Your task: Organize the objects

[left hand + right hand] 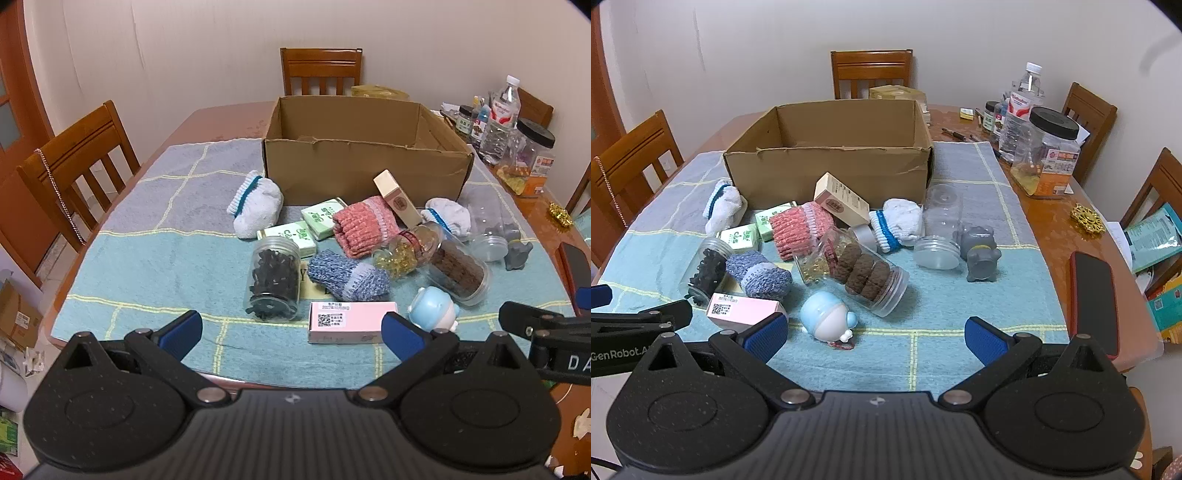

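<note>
Nearest me, both tools hang empty over the near edge of the blue checked towel [960, 295]: left gripper [291, 332] and right gripper [875, 336], jaws spread wide apart. Nothing seems sorted yet; the open brown cardboard box [365, 170] stands at the far end, seemingly empty. Between lie socks, jars and small boxes in a heap. I'd judge the flat pink carton [351, 321], just ahead of my left tool, the easiest first pick. Underneath is a wooden table [1049, 225] ringed by wooden chairs, cream wall behind.
</note>
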### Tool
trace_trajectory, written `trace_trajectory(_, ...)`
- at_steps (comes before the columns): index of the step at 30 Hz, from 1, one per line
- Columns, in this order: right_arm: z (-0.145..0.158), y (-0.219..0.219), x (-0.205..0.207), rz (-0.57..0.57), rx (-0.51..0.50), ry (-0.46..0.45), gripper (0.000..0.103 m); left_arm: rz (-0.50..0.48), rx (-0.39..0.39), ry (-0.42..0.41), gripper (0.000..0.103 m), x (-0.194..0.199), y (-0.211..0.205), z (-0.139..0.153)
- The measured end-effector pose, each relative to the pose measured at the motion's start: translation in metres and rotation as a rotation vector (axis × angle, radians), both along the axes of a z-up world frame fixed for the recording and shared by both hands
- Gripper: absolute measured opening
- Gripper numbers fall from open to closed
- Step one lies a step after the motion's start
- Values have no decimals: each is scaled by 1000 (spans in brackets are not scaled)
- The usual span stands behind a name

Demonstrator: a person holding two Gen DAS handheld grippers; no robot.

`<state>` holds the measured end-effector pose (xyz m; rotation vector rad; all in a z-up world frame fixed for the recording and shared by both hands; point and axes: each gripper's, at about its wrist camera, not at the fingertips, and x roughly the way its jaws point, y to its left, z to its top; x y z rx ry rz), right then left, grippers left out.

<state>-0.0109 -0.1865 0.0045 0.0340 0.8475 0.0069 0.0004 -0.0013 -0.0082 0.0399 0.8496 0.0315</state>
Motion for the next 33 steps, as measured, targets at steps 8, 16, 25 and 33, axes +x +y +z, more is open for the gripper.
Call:
trace_trajectory(8,0,-6,0,5,21,-3,103,-24,-12,2,102,0,-9,-1)
trace_trajectory(16,-1,-14,-1,-2,39,7,103,-39,-15,12,102,2,-17,-2)
trace_trajectory(25,-3,-21,6,-29,52,26,103,-96,-27,19,102,10,-22,-6)
trace_trajectory(33,-11,-19,18,-44,58,39,103,-153,-60,39,102,28,-14,-16)
